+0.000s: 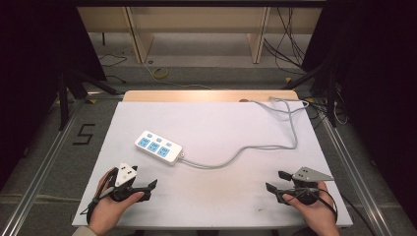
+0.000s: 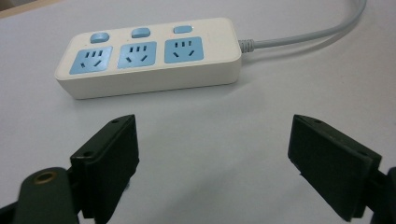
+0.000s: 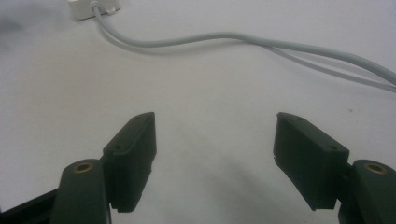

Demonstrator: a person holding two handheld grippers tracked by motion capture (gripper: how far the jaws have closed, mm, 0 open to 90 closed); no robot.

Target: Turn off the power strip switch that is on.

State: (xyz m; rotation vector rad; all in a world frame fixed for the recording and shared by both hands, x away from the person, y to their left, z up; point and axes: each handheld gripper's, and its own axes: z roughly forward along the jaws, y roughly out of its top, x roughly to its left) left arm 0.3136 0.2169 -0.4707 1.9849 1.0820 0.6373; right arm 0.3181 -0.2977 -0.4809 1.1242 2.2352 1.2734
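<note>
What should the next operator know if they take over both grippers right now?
Left gripper: jaws open, holding nothing, resting near the table's front left edge, aimed at the power strip.
Right gripper: jaws open, holding nothing, near the front right edge, facing the cord.
Power strip: flat on the white table, left of centre, three blue sockets up, nothing plugged in. Its grey cord runs right, then loops back to the far edge.
Done: nothing visible yet; strip untouched.
Left: probably the whole job; the left gripper is nearest the strip.
</note>
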